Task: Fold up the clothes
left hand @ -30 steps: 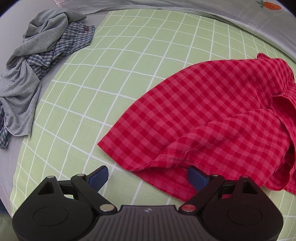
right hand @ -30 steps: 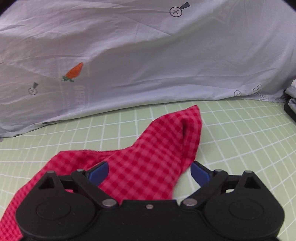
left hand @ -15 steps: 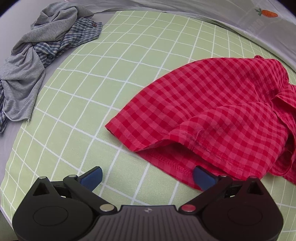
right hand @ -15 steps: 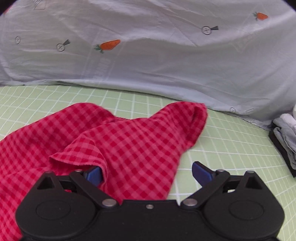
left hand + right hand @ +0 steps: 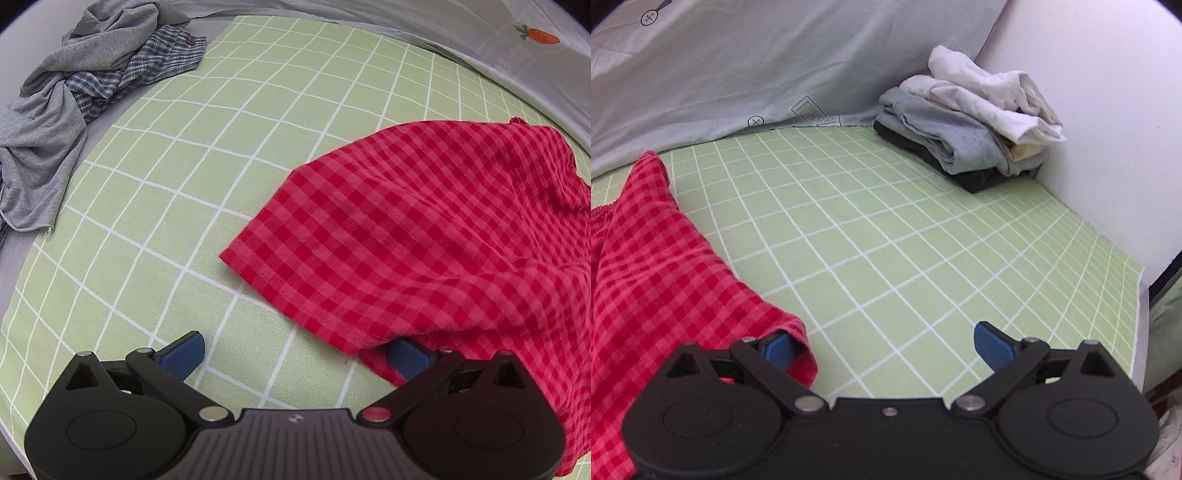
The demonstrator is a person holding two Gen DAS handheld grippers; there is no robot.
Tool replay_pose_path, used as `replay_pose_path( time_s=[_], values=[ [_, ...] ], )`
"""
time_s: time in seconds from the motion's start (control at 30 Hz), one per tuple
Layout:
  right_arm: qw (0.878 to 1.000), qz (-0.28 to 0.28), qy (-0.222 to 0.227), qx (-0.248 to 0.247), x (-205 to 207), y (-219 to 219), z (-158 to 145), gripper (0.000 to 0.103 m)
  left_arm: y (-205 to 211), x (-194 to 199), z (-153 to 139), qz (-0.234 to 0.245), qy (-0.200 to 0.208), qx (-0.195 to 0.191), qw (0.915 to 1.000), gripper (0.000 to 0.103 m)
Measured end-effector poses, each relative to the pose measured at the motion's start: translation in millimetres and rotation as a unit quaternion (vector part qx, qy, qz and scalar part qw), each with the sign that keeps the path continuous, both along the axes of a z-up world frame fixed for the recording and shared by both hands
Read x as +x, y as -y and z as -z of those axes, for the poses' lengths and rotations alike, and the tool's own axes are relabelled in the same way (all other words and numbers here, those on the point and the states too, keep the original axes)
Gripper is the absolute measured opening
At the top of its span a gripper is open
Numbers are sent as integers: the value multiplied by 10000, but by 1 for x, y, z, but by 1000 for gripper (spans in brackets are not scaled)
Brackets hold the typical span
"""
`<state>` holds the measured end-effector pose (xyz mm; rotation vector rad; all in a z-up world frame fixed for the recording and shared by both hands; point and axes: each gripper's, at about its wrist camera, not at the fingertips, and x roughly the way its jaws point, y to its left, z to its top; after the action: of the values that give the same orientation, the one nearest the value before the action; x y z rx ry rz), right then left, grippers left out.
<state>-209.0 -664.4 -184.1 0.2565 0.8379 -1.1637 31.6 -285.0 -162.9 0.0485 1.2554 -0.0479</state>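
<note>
Left gripper (image 5: pixel 295 354): jaws wide apart, holding nothing; the red checked garment (image 5: pixel 424 236) drapes over its right finger at lower right of the frame. Right gripper (image 5: pixel 890 345): jaws wide apart, empty; the same garment (image 5: pixel 646 258) covers its left finger at lower left. The garment lies loosely spread on the green grid sheet (image 5: pixel 207 155). Unfolded grey and plaid clothes (image 5: pixel 74 92) sit upper left. A folded stack (image 5: pixel 964 122) sits upper right against the wall (image 5: pixel 1108 110).
</note>
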Motion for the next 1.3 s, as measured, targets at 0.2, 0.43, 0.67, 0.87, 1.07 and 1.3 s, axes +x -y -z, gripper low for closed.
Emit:
replay_pose_path(
  time_s=[0.2,0.43,0.67,0.87,1.07,1.3],
  values=[
    [9998,-135,-115,-12,-6,-11,9,99,-2,-2,-1,18,-83,-14,10000,103],
    [9998,38,-201,18,-23,-4,13,99,-14,-18,0,-18,-109,3,9999,103],
    [9990,288,-329,-47,-56,4,16,99,-22,-34,-1,-75,-140,-20,9999,103],
    [9976,504,-467,84,-85,12,24,99,-28,-50,0,-22,-221,10,9998,103],
    [9985,51,-452,304,-88,3,15,99,-34,-50,-17,-65,-83,-484,9988,103],
    [9945,-853,-442,413,-66,-32,-7,99,-28,-31,-32,-12,148,-895,9959,100]
  ],
)
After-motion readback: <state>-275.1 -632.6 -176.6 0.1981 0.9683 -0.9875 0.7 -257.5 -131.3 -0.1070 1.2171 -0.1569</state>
